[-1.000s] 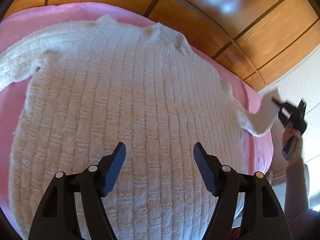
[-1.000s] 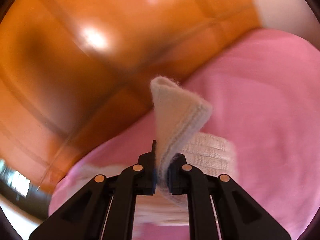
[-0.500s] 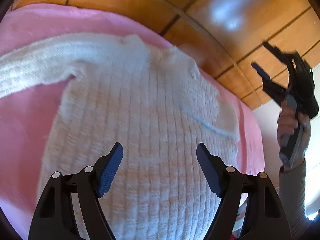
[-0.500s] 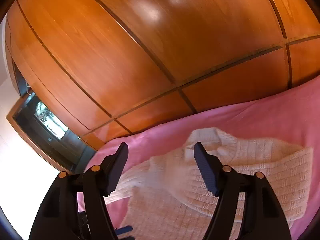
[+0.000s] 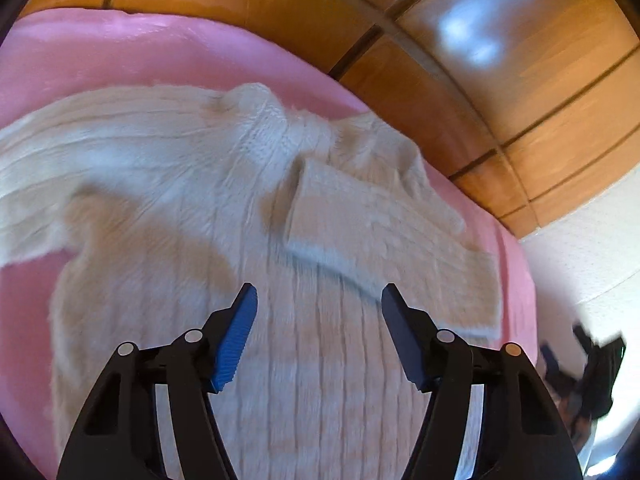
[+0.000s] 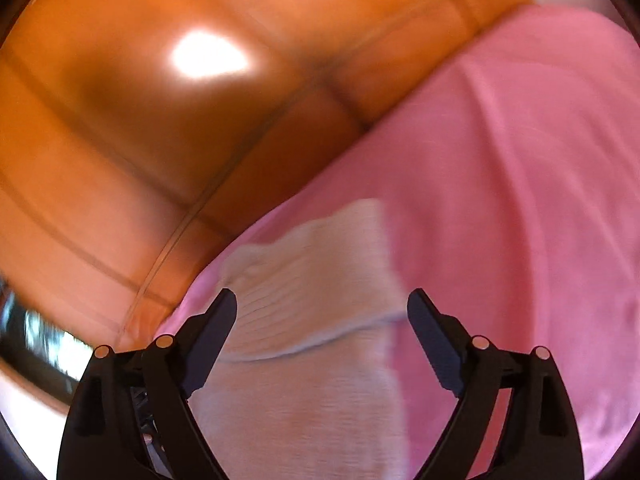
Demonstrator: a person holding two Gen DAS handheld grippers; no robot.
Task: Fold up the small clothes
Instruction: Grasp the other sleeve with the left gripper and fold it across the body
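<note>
One sleeve (image 5: 384,236) of the cream knitted sweater (image 5: 224,264) already lies folded across the chest, its cuff end reaching toward the collar; the other sleeve (image 5: 80,152) is spread out flat, running off to the left of the left tool (image 5: 318,336). That outstretched sleeve is what the coming move seems to hinge on. Its long axis lies crosswise to the left tool's fingers, ahead and well to the left, so I judge the left tool the nearer one for it.

Both tools are wide open and empty. The left tool hovers over the lower body of the sweater, which lies on a bed with a pink sheet (image 5: 120,48), collar away from it and hem toward it. The right tool (image 6: 322,330) hangs over the folded edge of the sweater (image 6: 316,280) on its own side, the knit between and just below its fingers, pink sheet (image 6: 520,200) off to its right. From the left view the right tool (image 5: 580,364) shows only as a blur low at the right, clear of the bed's edge.

To fold the spread sleeve in, the left tool would need to swing leftward and grip near the cuff, though the cuff itself lies out of view.
</note>
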